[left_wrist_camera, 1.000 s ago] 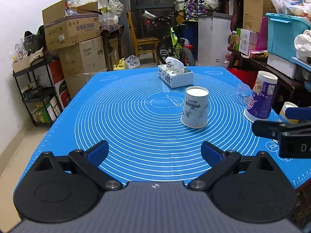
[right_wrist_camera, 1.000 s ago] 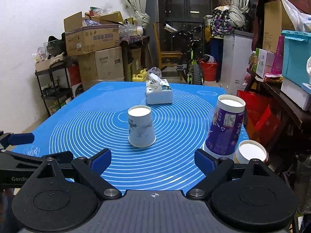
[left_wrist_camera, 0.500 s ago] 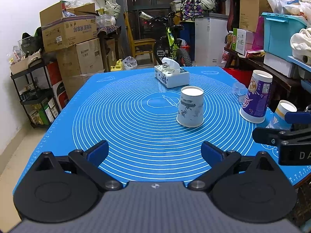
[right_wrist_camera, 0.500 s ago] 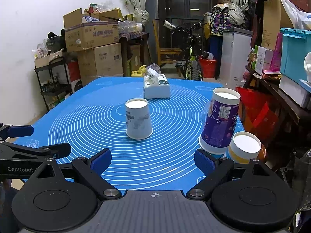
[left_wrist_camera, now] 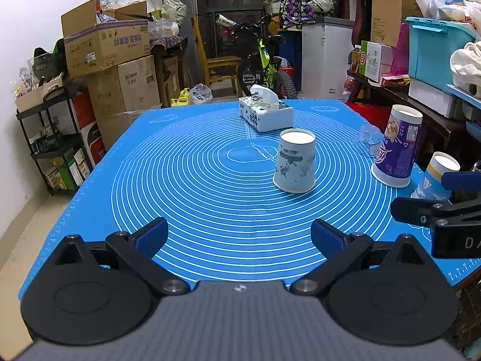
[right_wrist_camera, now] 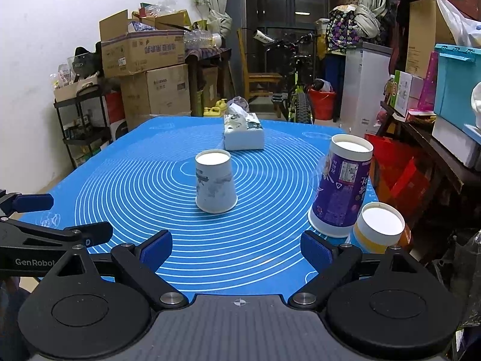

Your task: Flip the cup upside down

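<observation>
A white paper cup with a grey print (left_wrist_camera: 294,161) stands upside down, wide rim on the blue mat (left_wrist_camera: 192,186), near the mat's middle; it also shows in the right wrist view (right_wrist_camera: 214,185). My left gripper (left_wrist_camera: 239,234) is open and empty, well short of the cup. My right gripper (right_wrist_camera: 236,248) is open and empty, also short of the cup. Each gripper shows at the edge of the other's view.
A tall purple cup (right_wrist_camera: 341,185) and a small yellow-banded cup (right_wrist_camera: 377,226) stand upside down at the mat's right edge. A clear plastic cup (left_wrist_camera: 365,142) sits behind the purple one. A tissue box (left_wrist_camera: 265,112) is at the far side. Boxes, a bicycle and shelves surround the table.
Both grippers have drawn back from the cups and stayed open; the white cup looks farther away. No cup has moved.
</observation>
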Demonstrator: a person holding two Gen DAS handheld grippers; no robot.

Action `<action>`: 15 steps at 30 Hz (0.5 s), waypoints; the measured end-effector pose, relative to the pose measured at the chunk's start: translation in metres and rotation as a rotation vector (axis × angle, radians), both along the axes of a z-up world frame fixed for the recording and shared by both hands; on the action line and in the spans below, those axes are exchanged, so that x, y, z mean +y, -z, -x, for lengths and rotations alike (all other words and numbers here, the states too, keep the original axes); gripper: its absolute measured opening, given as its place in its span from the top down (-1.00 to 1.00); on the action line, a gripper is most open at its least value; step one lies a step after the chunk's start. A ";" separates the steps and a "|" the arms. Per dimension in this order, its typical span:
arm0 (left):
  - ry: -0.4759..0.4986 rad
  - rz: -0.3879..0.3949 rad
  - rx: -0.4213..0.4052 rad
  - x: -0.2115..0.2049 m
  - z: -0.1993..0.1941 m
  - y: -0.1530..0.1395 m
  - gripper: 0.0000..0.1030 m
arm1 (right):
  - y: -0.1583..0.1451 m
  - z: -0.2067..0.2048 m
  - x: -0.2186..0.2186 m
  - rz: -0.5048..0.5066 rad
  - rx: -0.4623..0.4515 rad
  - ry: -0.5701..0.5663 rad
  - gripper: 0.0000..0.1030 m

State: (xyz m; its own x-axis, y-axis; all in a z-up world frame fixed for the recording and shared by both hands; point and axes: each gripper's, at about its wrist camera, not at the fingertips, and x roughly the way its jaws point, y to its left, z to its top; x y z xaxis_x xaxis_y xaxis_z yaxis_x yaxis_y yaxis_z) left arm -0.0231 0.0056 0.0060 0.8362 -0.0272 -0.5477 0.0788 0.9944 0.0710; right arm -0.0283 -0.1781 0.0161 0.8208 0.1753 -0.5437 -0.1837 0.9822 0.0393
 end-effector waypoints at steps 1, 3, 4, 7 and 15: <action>0.000 0.000 0.000 0.000 0.000 0.000 -0.94 | 0.000 0.000 0.000 0.001 0.001 -0.001 -0.80; 0.000 0.000 0.001 0.000 0.000 0.000 -0.94 | 0.001 0.000 0.000 0.002 0.003 0.000 -0.80; 0.000 0.000 0.001 0.000 0.000 0.000 -0.94 | 0.001 0.000 0.000 0.002 0.004 0.000 -0.80; 0.000 -0.001 0.002 0.001 0.000 0.001 -0.94 | 0.000 0.000 0.000 0.004 0.006 0.000 -0.80; 0.002 -0.001 0.002 0.001 0.000 0.001 -0.94 | 0.001 -0.002 0.000 0.005 0.012 0.000 -0.80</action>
